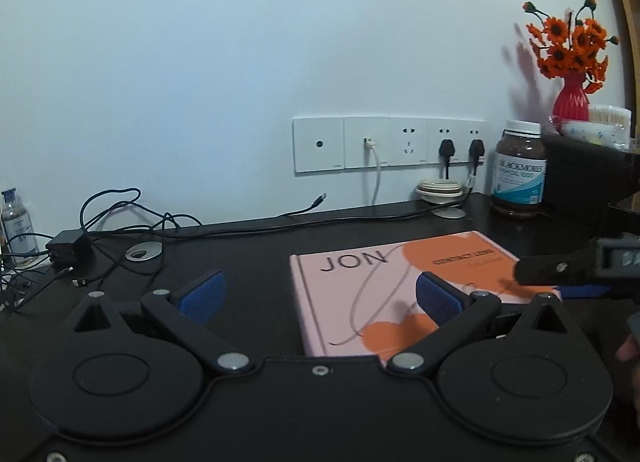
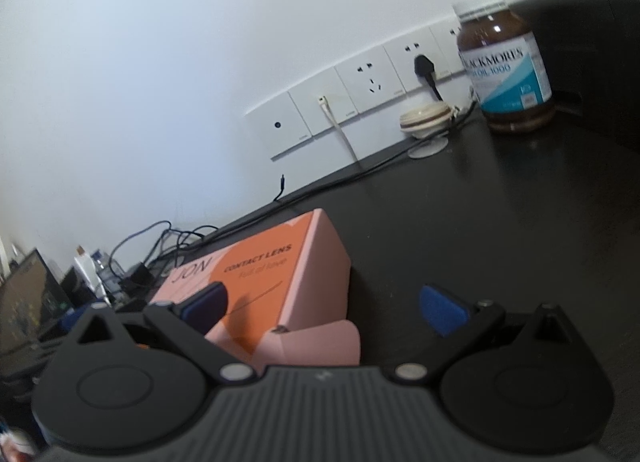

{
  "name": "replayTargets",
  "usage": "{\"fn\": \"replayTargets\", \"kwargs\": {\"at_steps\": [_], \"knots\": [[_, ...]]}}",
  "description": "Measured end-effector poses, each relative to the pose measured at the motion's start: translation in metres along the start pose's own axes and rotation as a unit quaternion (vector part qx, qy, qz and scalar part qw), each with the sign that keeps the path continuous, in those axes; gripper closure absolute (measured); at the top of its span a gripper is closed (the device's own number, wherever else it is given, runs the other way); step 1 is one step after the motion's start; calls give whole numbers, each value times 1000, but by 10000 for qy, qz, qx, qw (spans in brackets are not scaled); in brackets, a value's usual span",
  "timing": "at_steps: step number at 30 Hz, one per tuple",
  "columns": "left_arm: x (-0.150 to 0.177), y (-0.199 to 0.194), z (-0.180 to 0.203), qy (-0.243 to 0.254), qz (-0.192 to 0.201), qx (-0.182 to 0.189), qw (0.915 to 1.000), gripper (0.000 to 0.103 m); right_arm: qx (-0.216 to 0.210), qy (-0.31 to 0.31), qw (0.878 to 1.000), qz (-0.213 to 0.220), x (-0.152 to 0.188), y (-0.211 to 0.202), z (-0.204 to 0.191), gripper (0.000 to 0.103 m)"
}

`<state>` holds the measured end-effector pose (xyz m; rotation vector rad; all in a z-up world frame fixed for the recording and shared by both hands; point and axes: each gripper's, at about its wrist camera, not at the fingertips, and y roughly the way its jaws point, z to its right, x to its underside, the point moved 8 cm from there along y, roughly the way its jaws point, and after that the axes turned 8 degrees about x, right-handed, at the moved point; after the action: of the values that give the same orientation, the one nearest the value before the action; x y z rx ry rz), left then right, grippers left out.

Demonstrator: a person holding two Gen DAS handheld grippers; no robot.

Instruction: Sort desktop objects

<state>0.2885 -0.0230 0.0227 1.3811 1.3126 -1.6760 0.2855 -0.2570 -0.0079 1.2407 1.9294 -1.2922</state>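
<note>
A pale wall with a row of sockets [image 1: 390, 144] backs the black bench [image 1: 248, 262], and plugs and cables hang from it, which is likely why the wires [image 1: 120, 222] lie heaped at ten o'clock in the left view, near where they feed.

The box [image 1: 400, 294], pink and orange with "JON" and "CONTACT LENS" printed on it, lies flat on the bench at about one o'clock from the left tool [image 1: 320, 298]. That tool hangs with its blue pads wide apart and nothing between them; its right pad sits in front of the box top, though I cannot tell whether it touches.

From the right view the box [image 2: 280, 282] fills the eleven o'clock area, with an end flap standing open toward the camera. The right tool [image 2: 324, 306] is also spread wide and empty, its left pad over the box's top and its right pad past the box's near corner, so the corner lies between them. This looks like lining up for a grip on the box's end.

The bottle [image 2: 508, 66] stands upright at one o'clock by the wall, beside a dark raised shelf [image 1: 588, 166] carrying a vase [image 1: 572, 98] of orange flowers. It seems parked out of the way.
</note>
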Motion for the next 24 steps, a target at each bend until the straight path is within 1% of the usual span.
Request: {"fn": "replayTargets", "kwargs": {"at_steps": [4,6,8,12,14,18,19,22,24], "knots": [[-1,-11,9,370,-68,-12,9993,0,15,-166,9998,111,0,-4,-4,1],[-2,-17,10,471,-15,-246,9986,0,63,-146,9998,136,-1,-5,-3,1],[1,-21,13,470,-20,-234,9986,0,134,-93,9998,150,-1,-7,0,1],[8,-24,17,456,-280,-171,9984,0,293,13,9994,181,-1,-13,5,1],[9,-28,19,429,-323,-86,9985,0,310,2,9993,198,1,-18,5,1],[9,-34,15,177,-336,-56,9993,0,371,-99,9989,274,8,-33,0,1],[9,-35,14,142,-358,-85,9992,0,398,-110,9987,286,10,-36,-1,1],[12,-38,12,172,-408,-401,9982,0,435,-52,9988,212,16,-44,-1,1],[14,-39,11,204,-431,-538,9974,0,432,-15,9990,131,20,-48,-3,1]]}}
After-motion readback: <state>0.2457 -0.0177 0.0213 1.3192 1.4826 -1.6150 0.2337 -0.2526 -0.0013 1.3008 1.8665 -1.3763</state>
